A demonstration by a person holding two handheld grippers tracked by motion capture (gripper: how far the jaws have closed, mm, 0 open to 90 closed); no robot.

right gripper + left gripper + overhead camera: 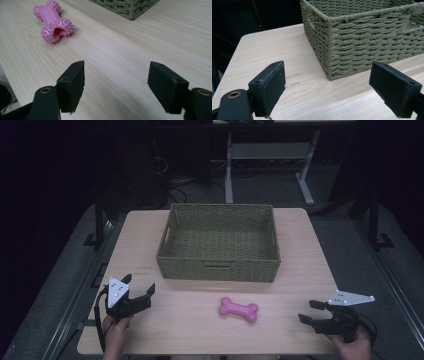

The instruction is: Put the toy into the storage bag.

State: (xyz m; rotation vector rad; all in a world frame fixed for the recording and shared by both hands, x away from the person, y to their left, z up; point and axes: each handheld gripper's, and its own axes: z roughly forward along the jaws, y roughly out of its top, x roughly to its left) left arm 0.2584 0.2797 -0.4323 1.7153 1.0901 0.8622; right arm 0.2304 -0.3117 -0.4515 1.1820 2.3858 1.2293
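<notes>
Both my claws hang wide open and empty: left claw [138, 287] off the basket's [218, 270] near-left corner, right claw [309, 311] off its near-right. The pink bone toy [239, 309] lies on the surface just before the basket. I judge nothing begun; next, likely my right claw reaches it.

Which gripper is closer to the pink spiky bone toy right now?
Right, though not by much. The right gripper sits just right of the pink spiky bone-shaped rubber toy, jaws open toward it. The left gripper is farther off to its left.
</notes>
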